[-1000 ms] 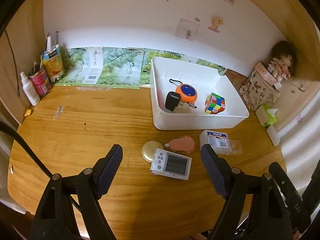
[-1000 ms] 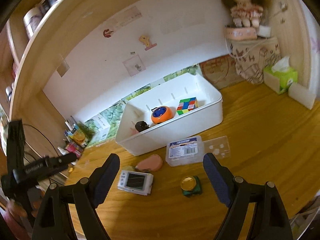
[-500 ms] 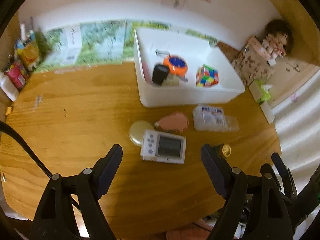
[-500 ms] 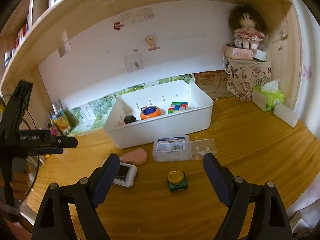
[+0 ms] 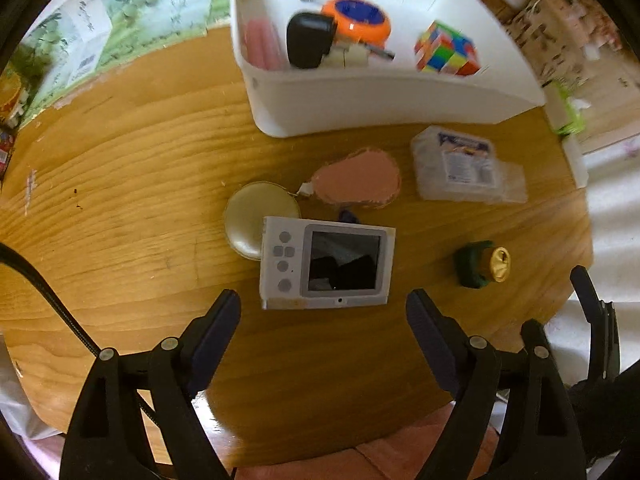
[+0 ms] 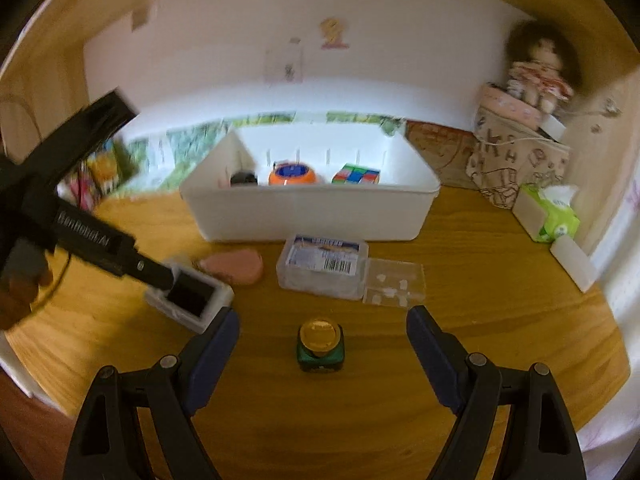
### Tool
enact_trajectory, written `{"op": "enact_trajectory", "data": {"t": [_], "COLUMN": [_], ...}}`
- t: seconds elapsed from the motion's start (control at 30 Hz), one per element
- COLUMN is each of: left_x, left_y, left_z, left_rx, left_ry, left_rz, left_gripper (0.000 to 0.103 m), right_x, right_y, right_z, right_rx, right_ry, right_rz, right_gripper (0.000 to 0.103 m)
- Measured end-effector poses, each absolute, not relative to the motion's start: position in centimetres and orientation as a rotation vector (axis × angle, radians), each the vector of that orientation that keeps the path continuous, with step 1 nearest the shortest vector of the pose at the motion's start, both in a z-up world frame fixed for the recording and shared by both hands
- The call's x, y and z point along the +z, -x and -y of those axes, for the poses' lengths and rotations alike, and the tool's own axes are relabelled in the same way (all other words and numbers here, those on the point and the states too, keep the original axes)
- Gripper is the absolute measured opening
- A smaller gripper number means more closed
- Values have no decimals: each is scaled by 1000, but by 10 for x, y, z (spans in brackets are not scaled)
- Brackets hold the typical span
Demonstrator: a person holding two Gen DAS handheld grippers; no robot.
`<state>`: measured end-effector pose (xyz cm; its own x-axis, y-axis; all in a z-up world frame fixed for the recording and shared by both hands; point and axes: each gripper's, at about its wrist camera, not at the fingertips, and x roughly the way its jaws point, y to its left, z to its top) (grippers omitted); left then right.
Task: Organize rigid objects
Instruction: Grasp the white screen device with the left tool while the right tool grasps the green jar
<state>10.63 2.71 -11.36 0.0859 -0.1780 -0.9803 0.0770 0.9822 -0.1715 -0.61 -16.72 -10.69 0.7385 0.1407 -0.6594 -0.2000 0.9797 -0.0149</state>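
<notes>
Left wrist view: the left gripper (image 5: 323, 316) is seen above the white device (image 5: 326, 262), jaws opening, nothing gripped. The device lies near the white bin (image 5: 384, 96), touching a gold disc (image 5: 256, 216). The right gripper (image 6: 323, 338) is held spread, empty, facing the green bottle (image 6: 320, 344).

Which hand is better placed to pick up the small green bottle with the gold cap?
Right. The right tool points straight at the green bottle, which stands centred just ahead of its open jaws. The left tool, jaws opening, is lined up on the white device instead.
</notes>
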Motion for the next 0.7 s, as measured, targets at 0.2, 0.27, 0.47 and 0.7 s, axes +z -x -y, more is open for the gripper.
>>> {"op": "enact_trajectory", "data": {"t": [0.2, 0.27, 0.47, 0.7], "left_x": [-130, -135, -148, -158], "left_y": [-121, -125, -129, -133], "left_z": [-20, -18, -15, -14], "left_rx": [-167, -156, -135, -116], "left_ry": [55, 52, 24, 15], "left_rz": [-1554, -1580, -1639, -1690], "left_gripper": [87, 87, 87, 91], "right_x": [-127, -132, -142, -157], "right_y": [-9, -13, -27, -38], "right_z": [159, 157, 153, 150], "right_rx": [237, 250, 290, 318], "right_ry": [164, 176, 185, 189], "right_rz": [-794, -813, -867, -941], "right_gripper": [86, 86, 86, 86]}}
